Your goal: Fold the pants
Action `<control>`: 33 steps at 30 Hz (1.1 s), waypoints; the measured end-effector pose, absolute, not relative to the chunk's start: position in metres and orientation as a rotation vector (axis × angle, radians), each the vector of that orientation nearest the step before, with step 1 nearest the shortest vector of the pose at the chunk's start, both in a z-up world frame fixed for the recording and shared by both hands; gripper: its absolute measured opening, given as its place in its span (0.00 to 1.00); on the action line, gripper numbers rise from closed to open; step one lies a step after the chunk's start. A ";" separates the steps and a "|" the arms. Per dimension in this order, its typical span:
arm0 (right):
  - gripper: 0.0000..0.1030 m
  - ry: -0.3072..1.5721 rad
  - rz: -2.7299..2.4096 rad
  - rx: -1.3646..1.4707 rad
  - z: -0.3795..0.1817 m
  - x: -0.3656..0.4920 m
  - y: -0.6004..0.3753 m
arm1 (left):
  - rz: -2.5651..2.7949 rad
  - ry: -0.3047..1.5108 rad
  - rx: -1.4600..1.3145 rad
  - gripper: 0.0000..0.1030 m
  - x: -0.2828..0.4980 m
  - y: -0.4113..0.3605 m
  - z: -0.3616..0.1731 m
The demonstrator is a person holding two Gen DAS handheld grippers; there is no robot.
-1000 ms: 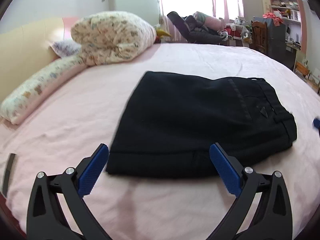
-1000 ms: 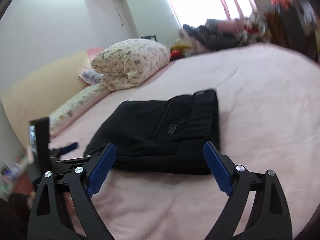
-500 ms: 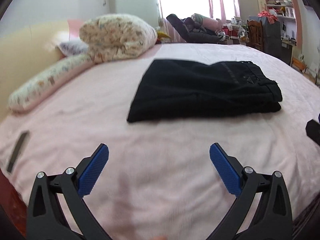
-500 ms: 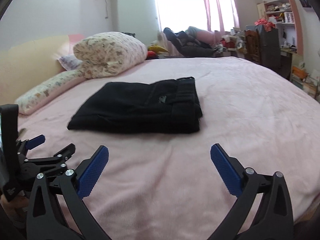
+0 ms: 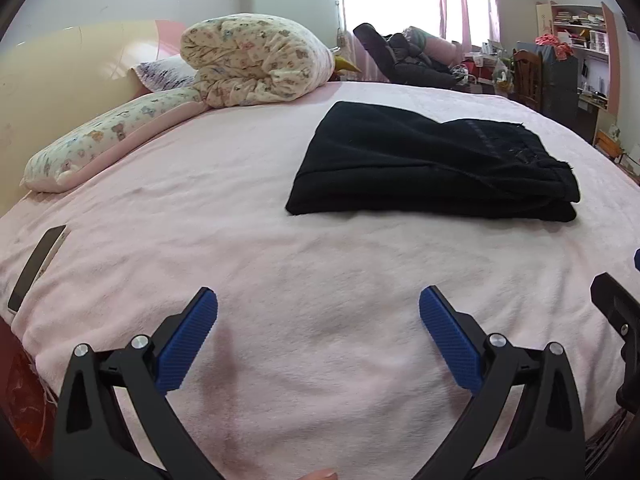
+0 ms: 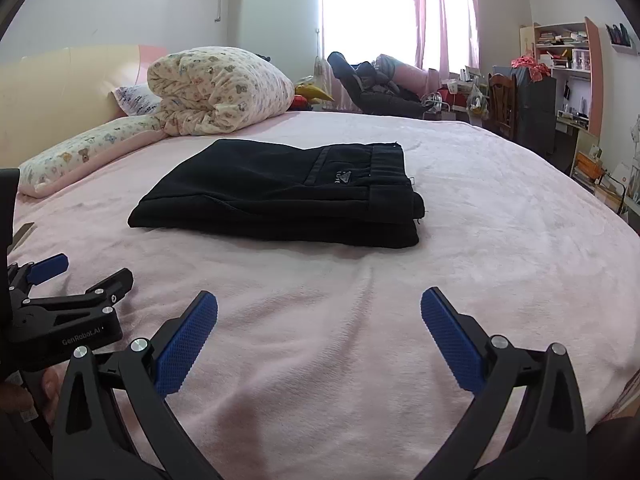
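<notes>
Folding apparently complete: black pants (image 5: 432, 164) in a compact stack mid-bed (image 5: 280, 280), well apart from left hand-held gripper (image 5: 318, 344) and right hand-held gripper (image 6: 319, 344), both spread wide, empty, near the bed's front edge; next, perhaps only tidying.

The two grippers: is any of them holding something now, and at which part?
Nothing is held. The left gripper and the right gripper are both open over the pink blanket, apart from the folded black pants.
</notes>
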State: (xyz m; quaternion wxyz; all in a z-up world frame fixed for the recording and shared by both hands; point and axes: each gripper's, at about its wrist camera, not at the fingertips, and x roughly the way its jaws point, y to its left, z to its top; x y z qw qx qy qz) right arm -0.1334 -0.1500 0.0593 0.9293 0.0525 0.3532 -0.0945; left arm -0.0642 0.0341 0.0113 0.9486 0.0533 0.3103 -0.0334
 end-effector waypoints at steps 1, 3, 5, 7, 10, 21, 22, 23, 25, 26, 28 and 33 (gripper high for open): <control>0.99 0.723 -0.195 0.105 0.059 -0.133 -0.149 | -0.067 0.634 0.110 0.98 -0.064 0.035 0.010; 0.99 0.722 -0.197 0.108 0.057 -0.132 -0.148 | -0.060 0.629 0.110 0.98 -0.064 0.037 0.010; 0.99 0.727 -0.197 0.109 0.055 -0.131 -0.147 | -0.060 0.624 0.105 0.98 -0.064 0.038 0.010; 0.99 0.730 -0.202 0.109 0.054 -0.131 -0.146 | -0.065 0.625 0.091 0.98 -0.064 0.040 0.010; 0.99 0.729 -0.207 0.110 0.053 -0.131 -0.146 | -0.071 0.621 0.080 0.98 -0.064 0.041 0.012; 0.99 0.719 -0.225 0.113 0.052 -0.132 -0.147 | -0.077 0.623 0.125 0.98 -0.064 0.032 0.009; 0.99 0.719 -0.226 0.114 0.053 -0.132 -0.148 | -0.078 0.622 0.126 0.98 -0.064 0.032 0.009; 0.99 0.717 -0.226 0.116 0.053 -0.132 -0.148 | -0.079 0.622 0.129 0.98 -0.064 0.032 0.009; 0.99 0.716 -0.226 0.116 0.053 -0.132 -0.148 | -0.084 0.625 0.128 0.98 -0.064 0.032 0.009; 0.99 0.715 -0.226 0.117 0.053 -0.132 -0.149 | -0.090 0.627 0.127 0.98 -0.064 0.031 0.009; 0.99 0.714 -0.226 0.118 0.053 -0.132 -0.149 | -0.095 0.629 0.126 0.98 -0.064 0.031 0.009; 0.99 0.713 -0.227 0.117 0.053 -0.132 -0.149 | -0.102 0.628 0.132 0.98 -0.065 0.029 0.009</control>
